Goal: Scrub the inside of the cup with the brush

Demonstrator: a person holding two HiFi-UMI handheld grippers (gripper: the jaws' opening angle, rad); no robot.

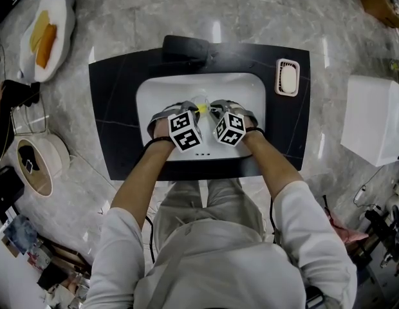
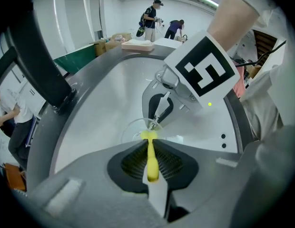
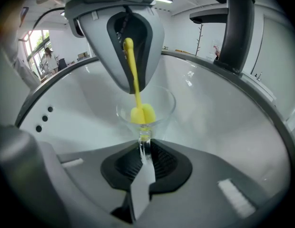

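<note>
Left gripper (image 2: 150,144) is clamping the brush (image 2: 151,161) handle; right gripper (image 3: 144,148) is pinching the cup (image 3: 162,104) stem. The brush is pointing into the bowl, head probably touching bottom.

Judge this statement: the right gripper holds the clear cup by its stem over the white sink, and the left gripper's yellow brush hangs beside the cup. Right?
Not quite: the head of the brush sits inside the cup, not beside it, as the right gripper view shows. The rest holds.
</note>
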